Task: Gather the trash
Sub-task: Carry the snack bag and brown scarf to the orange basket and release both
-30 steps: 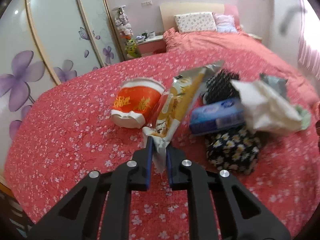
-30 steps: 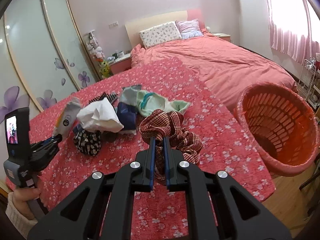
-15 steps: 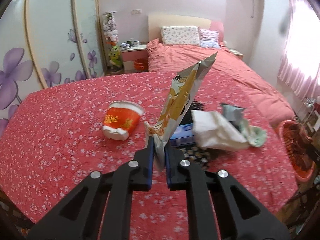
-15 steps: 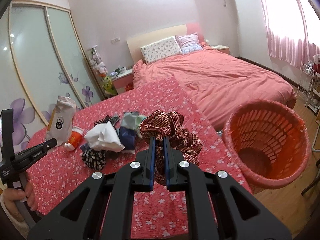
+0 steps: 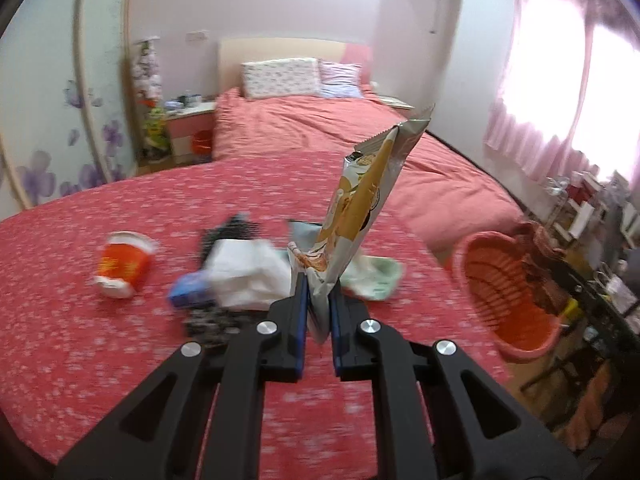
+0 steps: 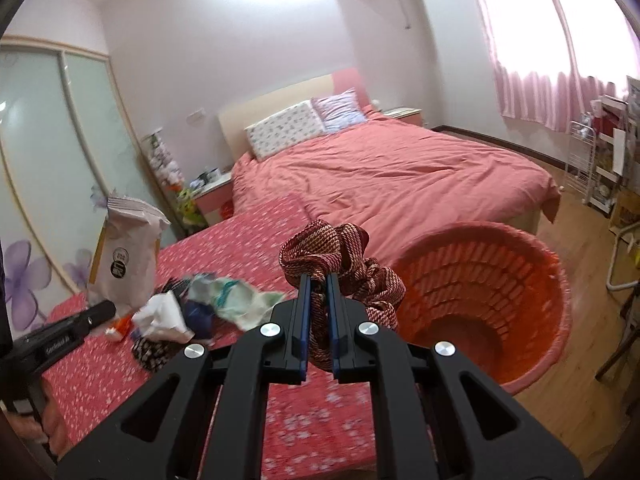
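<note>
Left wrist view: the left gripper (image 5: 318,312) is being held closed on the lower corner of a snack wrapper (image 5: 362,200), which is standing up from the jaws, well clear of the red flowered cover (image 5: 100,360). Below and beyond it, more litter is lying on the cover: an orange paper cup (image 5: 122,266) on its side, apart to the left, and a white crumpled paper (image 5: 248,272) just beside a pale green wrapper (image 5: 374,280). The orange basket (image 5: 508,292) is being seen at the right, off the edge of the cover; this view is blurred.

Right wrist view: the right gripper (image 6: 318,316) is being kept clamped on a red woven scrunchie (image 6: 340,260), which is bulging above and to the right of the jaws. The orange basket (image 6: 520,292) is standing on the floor just beyond it to the right, its mouth open and nothing being visible inside. The left gripper (image 6: 96,312) and its snack wrapper (image 6: 128,256) are being seen at the far left, over the remaining pile.

Step in hand, as judged: both picked items are being carried toward the basket. The next move is calling for each gripper to be brought over the rim before the jaws are opened, the right being the nearer
</note>
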Motion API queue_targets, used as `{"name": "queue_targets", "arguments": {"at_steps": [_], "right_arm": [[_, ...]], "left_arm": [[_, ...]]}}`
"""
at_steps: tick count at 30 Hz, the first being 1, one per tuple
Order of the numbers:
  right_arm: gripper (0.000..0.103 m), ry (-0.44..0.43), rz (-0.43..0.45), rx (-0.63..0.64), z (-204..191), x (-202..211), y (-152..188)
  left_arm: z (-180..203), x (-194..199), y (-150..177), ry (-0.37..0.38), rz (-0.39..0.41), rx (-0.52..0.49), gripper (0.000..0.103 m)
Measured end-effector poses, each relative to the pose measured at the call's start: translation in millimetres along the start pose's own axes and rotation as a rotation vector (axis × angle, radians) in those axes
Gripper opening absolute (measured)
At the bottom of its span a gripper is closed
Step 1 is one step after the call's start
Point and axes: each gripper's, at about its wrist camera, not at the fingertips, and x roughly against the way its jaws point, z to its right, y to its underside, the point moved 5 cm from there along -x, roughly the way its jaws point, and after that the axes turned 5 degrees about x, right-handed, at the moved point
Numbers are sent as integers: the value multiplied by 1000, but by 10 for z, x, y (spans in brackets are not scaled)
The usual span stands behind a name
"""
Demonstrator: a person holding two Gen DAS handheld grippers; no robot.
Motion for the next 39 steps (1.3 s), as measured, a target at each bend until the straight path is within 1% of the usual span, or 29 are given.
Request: {"name": "queue_targets", "arguments": {"at_steps": [9,15,22,27,31,35,37,38,39], "right_arm": [[8,57,46,-86,506,34,-91],[8,79,64,-130,818,-3,-96],[8,110,85,-166,1112,-45,-95],[8,126,94,-185,1278,-79,-72],[8,130,91,-206,1383,-138,-59],[9,118,74,-222,1454,-222,-22],[12,112,63,-230,1464,-253,-5],[14,109,57,-236,1475,-270,14],[19,110,48,-244,1505,-290,37]], "left_arm": [[917,-313,111,156,-64,-60,11],[1490,-578,207,237,-115,-101,11],[1936,-850,278,314,-170,-127,11],[2208,-1063,340,350,-207,-145,11],[2331,-1238,397,363,-236,-155,11],[2407,-1401,459,353,-260,-169,16],[2393,-1473,486,341,-266,-175,24],[2386,-1496,490,337,-267,-175,31],[2361,-1518,496,328,-268,-171,37]]}}
